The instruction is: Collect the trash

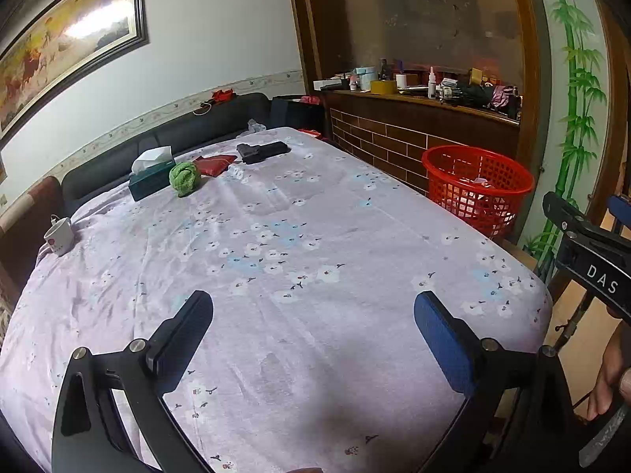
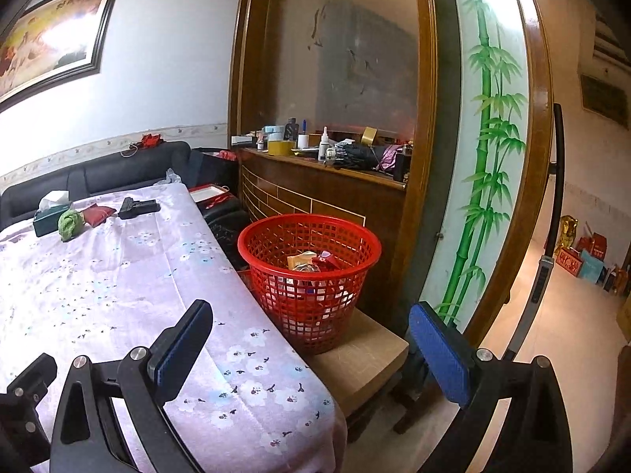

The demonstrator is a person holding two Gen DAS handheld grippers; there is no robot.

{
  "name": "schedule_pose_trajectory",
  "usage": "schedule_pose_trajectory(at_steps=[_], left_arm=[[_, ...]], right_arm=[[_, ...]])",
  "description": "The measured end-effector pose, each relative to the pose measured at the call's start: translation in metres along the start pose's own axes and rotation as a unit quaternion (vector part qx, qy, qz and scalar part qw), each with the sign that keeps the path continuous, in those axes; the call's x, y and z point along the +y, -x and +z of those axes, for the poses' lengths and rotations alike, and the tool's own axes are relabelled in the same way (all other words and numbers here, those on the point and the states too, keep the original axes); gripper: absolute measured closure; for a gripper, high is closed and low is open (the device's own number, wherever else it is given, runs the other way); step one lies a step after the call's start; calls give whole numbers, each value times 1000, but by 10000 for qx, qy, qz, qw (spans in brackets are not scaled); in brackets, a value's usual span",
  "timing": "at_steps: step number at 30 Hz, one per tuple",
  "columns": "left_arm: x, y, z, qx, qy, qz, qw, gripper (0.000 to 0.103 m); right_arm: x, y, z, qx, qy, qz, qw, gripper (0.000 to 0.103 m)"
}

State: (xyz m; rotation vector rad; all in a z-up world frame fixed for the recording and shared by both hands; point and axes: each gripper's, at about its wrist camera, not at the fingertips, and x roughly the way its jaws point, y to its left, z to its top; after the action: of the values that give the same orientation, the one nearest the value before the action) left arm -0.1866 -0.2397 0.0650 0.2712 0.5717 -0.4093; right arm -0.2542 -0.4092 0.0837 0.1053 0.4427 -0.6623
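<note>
A red mesh basket (image 2: 311, 252) stands on a tan stool beside the table's right edge, with wrappers and scraps inside; it also shows in the left wrist view as the basket (image 1: 479, 185). My left gripper (image 1: 313, 315) hovers open over the near part of the floral tablecloth (image 1: 295, 256), nothing between its fingers. My right gripper (image 2: 311, 329) is open too, held near the table's right corner in front of the basket. Far across the table lie a green crumpled ball (image 1: 183, 178), a red packet (image 1: 215, 164) and a black object (image 1: 262, 151).
A tissue box (image 1: 152, 175) sits beside the green ball and a white cup (image 1: 58, 235) at the left edge. A dark sofa (image 1: 165, 138) backs the table. A cluttered wooden counter (image 2: 327, 165) stands behind the basket. An open doorway (image 2: 572, 276) lies right.
</note>
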Motion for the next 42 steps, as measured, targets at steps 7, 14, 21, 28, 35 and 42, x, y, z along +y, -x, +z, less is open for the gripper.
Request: schedule_pose_trajectory(at_steps=[7, 14, 21, 28, 35, 42], left_arm=[[0, 0, -1, 6, -2, -3, 10000, 2], [0, -1, -2, 45, -9, -13, 10000, 2], [1, -2, -3, 60, -9, 13, 10000, 2], [1, -2, -3, 69, -3, 5, 10000, 2], [2, -3, -4, 72, -8, -5, 10000, 2], [0, -1, -5, 36, -37, -1, 10000, 2]], right_arm=[[2, 0, 0, -8, 33, 21, 10000, 2], [4, -3, -2, 64, 24, 46, 10000, 2], [5, -3, -3, 73, 18, 54, 10000, 2], [5, -3, -3, 72, 23, 51, 10000, 2], [7, -4, -6, 89, 41, 70, 9999, 2], [9, -3, -7, 84, 51, 75, 9999, 2]])
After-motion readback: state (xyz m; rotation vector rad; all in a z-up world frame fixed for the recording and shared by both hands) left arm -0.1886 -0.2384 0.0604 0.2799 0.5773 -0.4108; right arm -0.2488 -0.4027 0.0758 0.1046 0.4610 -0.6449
